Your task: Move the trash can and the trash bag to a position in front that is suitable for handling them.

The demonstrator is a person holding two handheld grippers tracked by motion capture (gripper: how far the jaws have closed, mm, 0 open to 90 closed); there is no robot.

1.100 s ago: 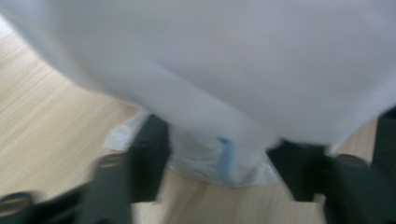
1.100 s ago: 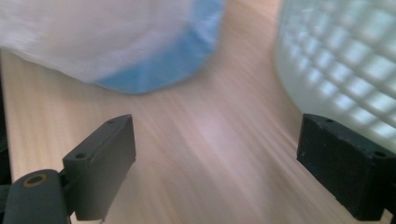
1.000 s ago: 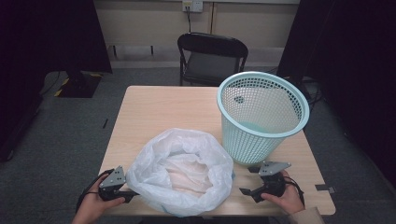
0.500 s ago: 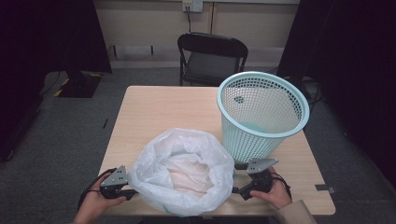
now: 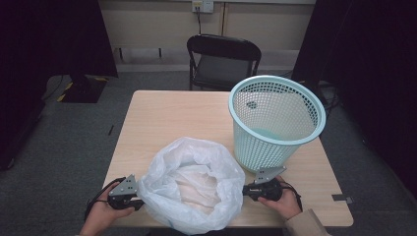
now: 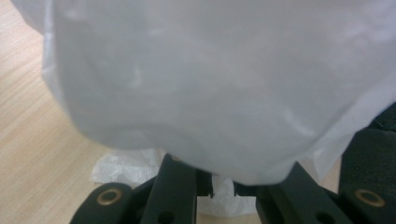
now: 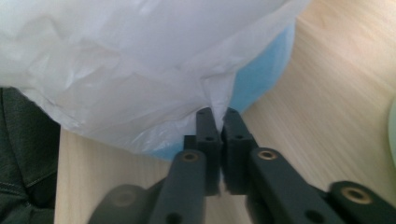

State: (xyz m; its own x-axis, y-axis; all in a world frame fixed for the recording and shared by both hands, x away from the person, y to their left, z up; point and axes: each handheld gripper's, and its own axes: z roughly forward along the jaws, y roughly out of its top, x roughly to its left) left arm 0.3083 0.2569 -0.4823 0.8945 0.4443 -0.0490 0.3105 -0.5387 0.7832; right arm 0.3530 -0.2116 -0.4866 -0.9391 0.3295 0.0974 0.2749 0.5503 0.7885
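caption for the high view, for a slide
Two handheld grippers, left gripper and right gripper, hold a white plastic bag open beside a mesh basket.

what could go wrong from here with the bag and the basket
1. The right gripper pinches just a thin fold of the white translucent plastic bag; a hard pull may tear the film or let it slip out.
2. The left gripper's fingers are hidden under the bag, so its hold can't be confirmed; that side might drop.
3. The light blue mesh plastic basket stands close beside the bag and could be knocked when the bag lifts.
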